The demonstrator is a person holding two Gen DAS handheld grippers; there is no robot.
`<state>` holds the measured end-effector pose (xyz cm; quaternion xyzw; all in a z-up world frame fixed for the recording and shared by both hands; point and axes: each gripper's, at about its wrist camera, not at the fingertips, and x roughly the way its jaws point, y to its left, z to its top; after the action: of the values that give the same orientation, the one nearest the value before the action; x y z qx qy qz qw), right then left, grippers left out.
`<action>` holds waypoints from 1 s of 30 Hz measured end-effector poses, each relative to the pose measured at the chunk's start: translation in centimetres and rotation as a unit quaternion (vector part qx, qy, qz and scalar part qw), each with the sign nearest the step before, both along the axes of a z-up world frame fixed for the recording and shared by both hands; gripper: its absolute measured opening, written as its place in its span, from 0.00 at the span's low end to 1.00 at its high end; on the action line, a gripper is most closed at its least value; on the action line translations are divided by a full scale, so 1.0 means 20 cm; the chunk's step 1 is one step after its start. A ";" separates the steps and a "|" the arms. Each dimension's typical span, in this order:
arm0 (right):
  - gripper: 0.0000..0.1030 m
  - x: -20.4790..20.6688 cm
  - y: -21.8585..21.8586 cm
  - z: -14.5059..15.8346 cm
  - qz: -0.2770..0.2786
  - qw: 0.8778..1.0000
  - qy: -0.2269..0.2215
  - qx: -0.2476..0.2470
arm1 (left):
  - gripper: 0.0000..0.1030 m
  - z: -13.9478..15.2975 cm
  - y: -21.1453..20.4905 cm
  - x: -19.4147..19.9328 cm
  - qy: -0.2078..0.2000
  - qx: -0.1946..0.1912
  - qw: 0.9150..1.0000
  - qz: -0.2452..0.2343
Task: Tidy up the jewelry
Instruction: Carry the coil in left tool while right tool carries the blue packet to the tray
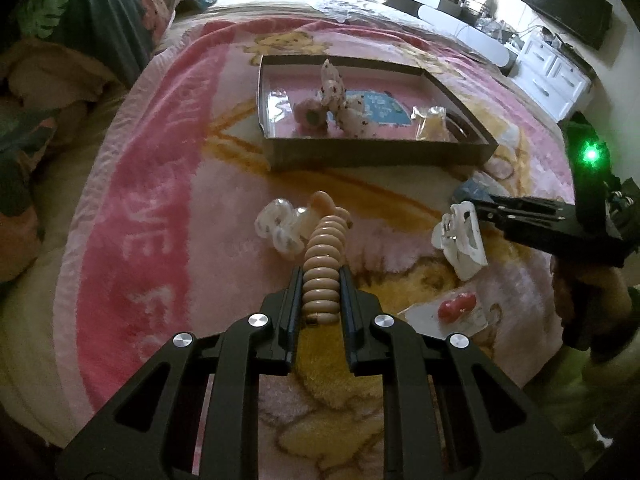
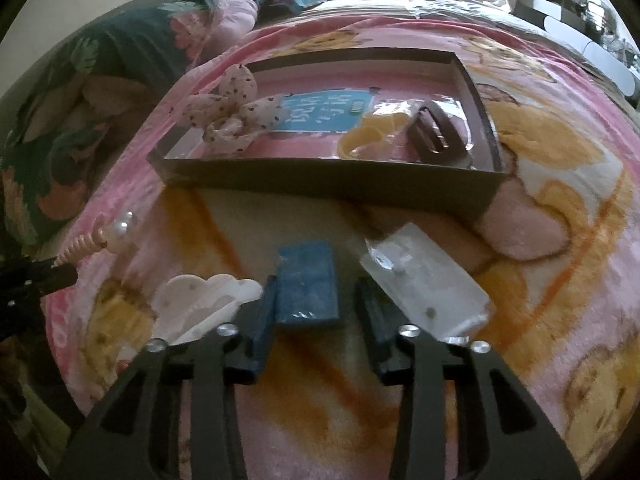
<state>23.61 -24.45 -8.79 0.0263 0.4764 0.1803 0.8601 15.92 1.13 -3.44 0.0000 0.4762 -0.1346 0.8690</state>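
Now, line by line:

Left gripper (image 1: 320, 280): closed on the ribbed beige hair clip (image 1: 322, 268), held near its hinge end, the rest sticking out forward over the pink blanket (image 1: 160, 208).

Hair clip handling: likely light, hard plastic; the ridges give the pads purchase, but a long piece held at one end may swing.

Right gripper (image 2: 312, 312): open, holding nothing, low over the blue packet (image 2: 308, 286), which lies between its fingers on the blanket.

Blue packet handling: flat, thin, probably slick film; best pinched across its narrow sides.

White claw clip (image 2: 204, 300): just left of the right gripper; stiff, with brittle-looking teeth.

Clear clip (image 1: 280, 226): on the blanket, ahead of the left gripper.

Box (image 1: 380, 152): beyond both grippers, already holding a dotted bow (image 2: 228, 120) and other pieces; probably where these go.
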 end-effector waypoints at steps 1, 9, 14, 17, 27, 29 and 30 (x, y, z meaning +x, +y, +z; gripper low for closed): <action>0.30 -0.01 0.00 0.00 0.000 1.000 -0.002 -0.001 | 0.10 0.01 0.00 0.00 -0.001 0.000 1.000 0.001; 0.30 -0.12 -0.13 0.16 -0.007 0.999 -0.027 0.043 | 0.10 0.14 -0.08 0.04 -0.025 0.005 1.000 -0.013; 0.30 -0.18 -0.25 0.29 -0.018 0.997 -0.041 0.055 | 0.10 0.20 -0.17 0.09 -0.037 0.001 0.999 -0.026; 0.30 -0.20 -0.31 0.35 -0.023 0.997 -0.054 0.053 | 0.10 0.25 -0.24 0.13 -0.045 -0.001 0.998 -0.036; 0.30 -0.19 -0.46 0.52 -0.045 0.994 -0.088 0.055 | 0.10 0.37 -0.44 0.27 -0.063 -0.007 0.996 -0.060; 0.30 -0.17 -0.50 0.55 -0.052 0.993 -0.094 0.057 | 0.10 0.39 -0.47 0.29 -0.065 -0.007 0.996 -0.063; 0.30 -0.16 -0.51 0.56 -0.055 0.992 -0.097 0.058 | 0.10 0.39 -0.49 0.31 -0.066 -0.007 0.996 -0.065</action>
<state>20.32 -34.61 2.50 0.0848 0.3777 0.1623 0.9076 22.08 -8.63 4.45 0.0338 0.4161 -0.1934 0.8878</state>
